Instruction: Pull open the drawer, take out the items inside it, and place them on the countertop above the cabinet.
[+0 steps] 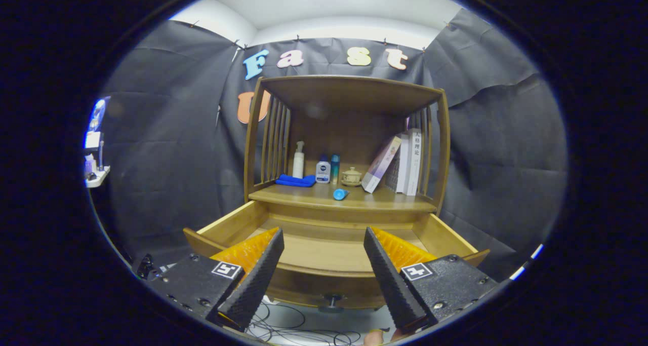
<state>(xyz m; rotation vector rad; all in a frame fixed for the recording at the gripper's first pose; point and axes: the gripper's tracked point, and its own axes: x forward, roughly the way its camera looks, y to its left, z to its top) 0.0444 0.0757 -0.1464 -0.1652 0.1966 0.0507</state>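
The gripper [324, 265] hangs wide open and empty over the pulled-out drawer [329, 250], whose visible floor looks bare, while a small blue item [340, 194] lies straight ahead on the countertop [385, 200] beyond.

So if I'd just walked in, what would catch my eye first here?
Probably the wooden drawer, pulled wide open just beyond the open two-finger gripper, its visible floor bare. Above it, on the wooden cabinet's countertop, a small blue bottle lies on its side near the front edge, with a folded blue cloth and leaning books behind.
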